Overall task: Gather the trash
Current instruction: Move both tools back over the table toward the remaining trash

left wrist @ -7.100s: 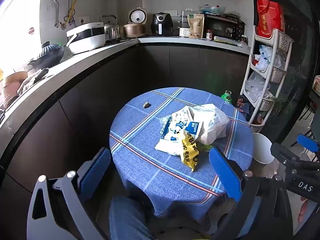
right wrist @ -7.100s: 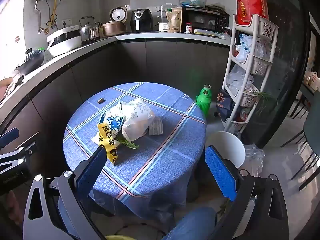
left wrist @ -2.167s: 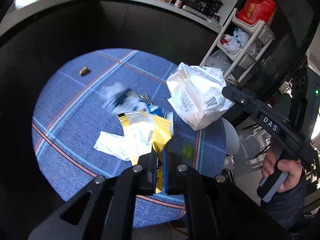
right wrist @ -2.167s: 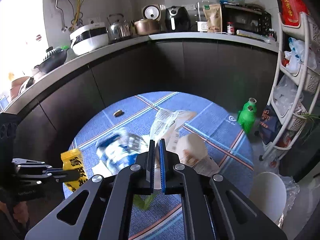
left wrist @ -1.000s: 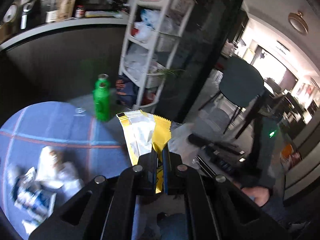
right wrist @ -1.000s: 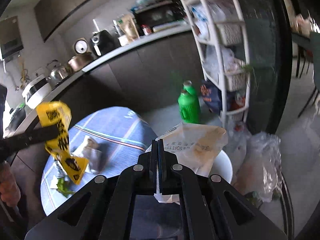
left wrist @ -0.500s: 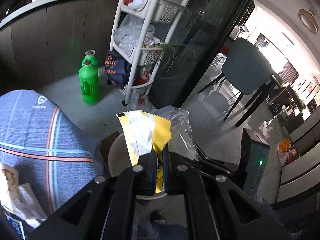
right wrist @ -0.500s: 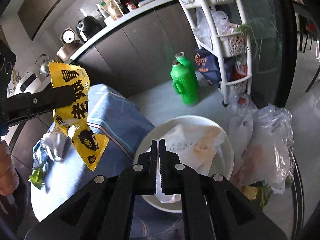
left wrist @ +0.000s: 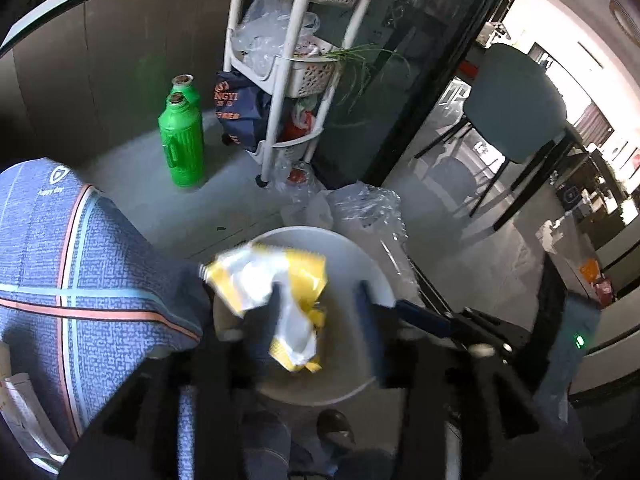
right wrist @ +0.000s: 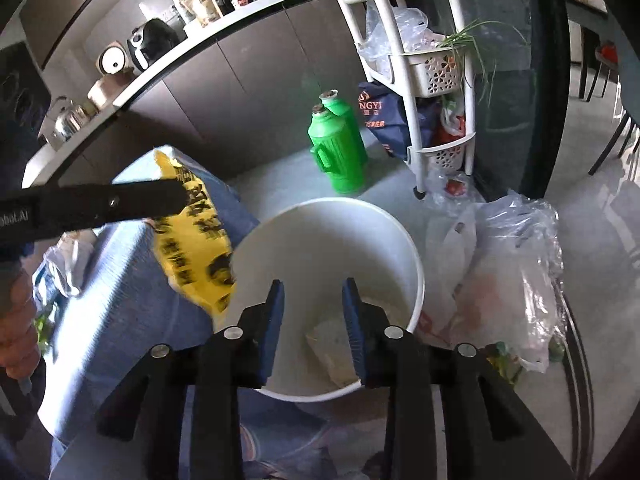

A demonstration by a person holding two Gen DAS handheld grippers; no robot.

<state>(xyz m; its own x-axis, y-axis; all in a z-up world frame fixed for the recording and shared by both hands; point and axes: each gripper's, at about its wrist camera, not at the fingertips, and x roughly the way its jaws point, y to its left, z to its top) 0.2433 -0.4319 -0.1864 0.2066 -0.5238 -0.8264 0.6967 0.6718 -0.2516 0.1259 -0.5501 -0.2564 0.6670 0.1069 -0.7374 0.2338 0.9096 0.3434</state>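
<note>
The white trash bucket (right wrist: pixel 408 256) stands on the floor beside the round table; it also shows in the left wrist view (left wrist: pixel 360 256). My right gripper (right wrist: pixel 313 312) is open and empty just above the bucket; the white bag (right wrist: pixel 336 340) lies at its bottom. My left gripper (left wrist: pixel 320 312) is open over the bucket. The yellow snack wrapper (left wrist: pixel 280 284) is loose between its fingers, blurred in the air. In the right wrist view the wrapper (right wrist: pixel 192 236) hangs by the bucket's left rim under the left gripper's finger (right wrist: pixel 104 204).
The table with the blue checked cloth (left wrist: pixel 80 272) is at the left, with more wrappers on it (right wrist: pixel 64 260). Two green bottles (left wrist: pixel 180 148), a white shelf cart (left wrist: pixel 288 60), and clear plastic bags (right wrist: pixel 512 272) stand on the floor around the bucket. A chair (left wrist: pixel 516 108) is behind the glass.
Both grippers have opened over the bucket. The white bag has dropped into the bucket. The yellow wrapper has slipped from the left gripper and is falling.
</note>
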